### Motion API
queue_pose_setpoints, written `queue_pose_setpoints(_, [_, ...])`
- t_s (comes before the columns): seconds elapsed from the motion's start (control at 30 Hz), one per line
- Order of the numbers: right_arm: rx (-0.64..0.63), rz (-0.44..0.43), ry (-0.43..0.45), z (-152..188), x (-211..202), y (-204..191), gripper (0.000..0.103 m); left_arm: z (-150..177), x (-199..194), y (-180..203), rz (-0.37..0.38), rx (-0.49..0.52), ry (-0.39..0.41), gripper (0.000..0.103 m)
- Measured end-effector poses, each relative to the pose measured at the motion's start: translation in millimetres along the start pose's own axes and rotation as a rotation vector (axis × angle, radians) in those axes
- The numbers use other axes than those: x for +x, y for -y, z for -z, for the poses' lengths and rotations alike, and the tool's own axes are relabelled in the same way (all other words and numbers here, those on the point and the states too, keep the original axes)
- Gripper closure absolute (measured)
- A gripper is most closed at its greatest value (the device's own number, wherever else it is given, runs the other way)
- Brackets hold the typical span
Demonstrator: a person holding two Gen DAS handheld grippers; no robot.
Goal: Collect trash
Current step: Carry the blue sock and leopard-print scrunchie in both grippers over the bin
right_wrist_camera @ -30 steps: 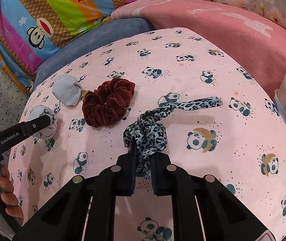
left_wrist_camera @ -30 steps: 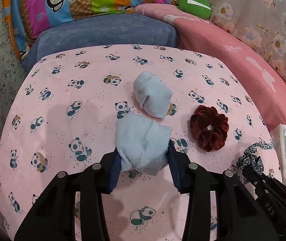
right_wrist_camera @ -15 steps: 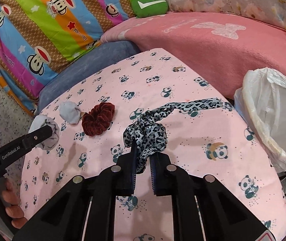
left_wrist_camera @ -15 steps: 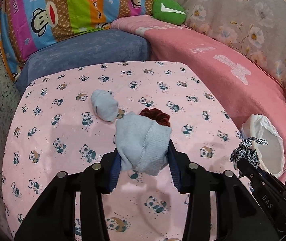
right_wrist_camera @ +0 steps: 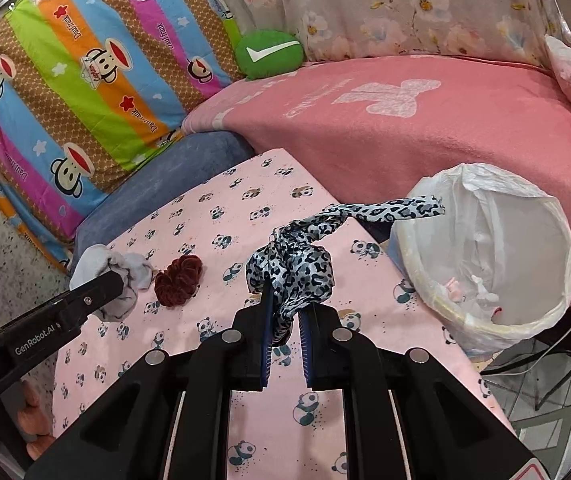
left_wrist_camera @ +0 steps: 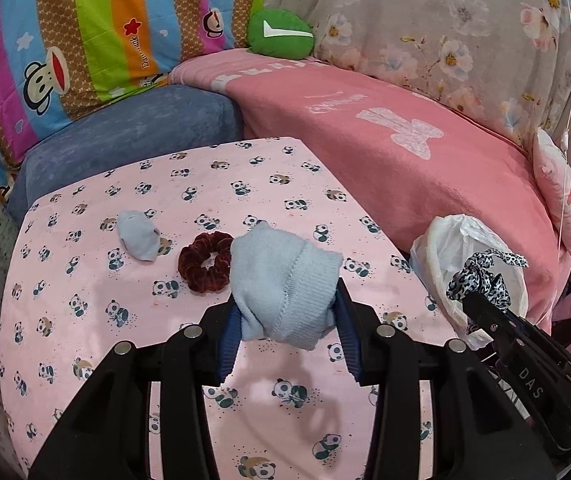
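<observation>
Cloth was all that either gripper carried, and it looked light, limp and easily crushed. The left gripper [left_wrist_camera: 287,330] had its jaws pressed in on both sides of a balled pale blue sock [left_wrist_camera: 283,286], which bulged above and ahead of the fingertips and was clear of the panda-print sheet [left_wrist_camera: 245,184]; a bundle like that probably holds best when taken across its thick middle, as it was, since a loose cuff would only stretch. The right gripper [right_wrist_camera: 285,330] was nearly closed on the lowest fold of a leopard-print scrunchie [right_wrist_camera: 291,274], whose satin looked slippery; its tail reached forward and to the right of the fingers, toward the white-lined bin [right_wrist_camera: 533,320], so a pinch on the gathered knot seemed safer than one on the tail. The bin stood ahead and to the right of the right fingers, beyond the edge of the sheet. Well ahead and left of both sets of fingers, a second blue sock [left_wrist_camera: 139,236] and a dark red velvet scrunchie [left_wrist_camera: 205,262] lay on the sheet, near one another, though whether they touched was hard to tell.
</observation>
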State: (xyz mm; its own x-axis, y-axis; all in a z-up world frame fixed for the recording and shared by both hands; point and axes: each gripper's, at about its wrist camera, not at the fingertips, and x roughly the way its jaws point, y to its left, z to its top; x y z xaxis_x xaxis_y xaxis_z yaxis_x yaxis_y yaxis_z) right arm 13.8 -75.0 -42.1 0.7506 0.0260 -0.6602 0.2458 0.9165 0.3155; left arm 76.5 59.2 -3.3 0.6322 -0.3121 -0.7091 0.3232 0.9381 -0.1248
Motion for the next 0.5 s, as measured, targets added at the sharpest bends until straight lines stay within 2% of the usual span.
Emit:
queue_pose_setpoints(0.23, [0.021,0.019,0.022,-7.7,-15.7,28.1,0.091,-2.7,0.3,31.6,0.017,0.042,0.003,0.062])
queue_pose_setpoints(0.5, [0.036,0.035,0.052,-18.7,-26.7,62.8,0.091,-7.9,7.9,79.4,0.071,0.120,-0.011,0.062])
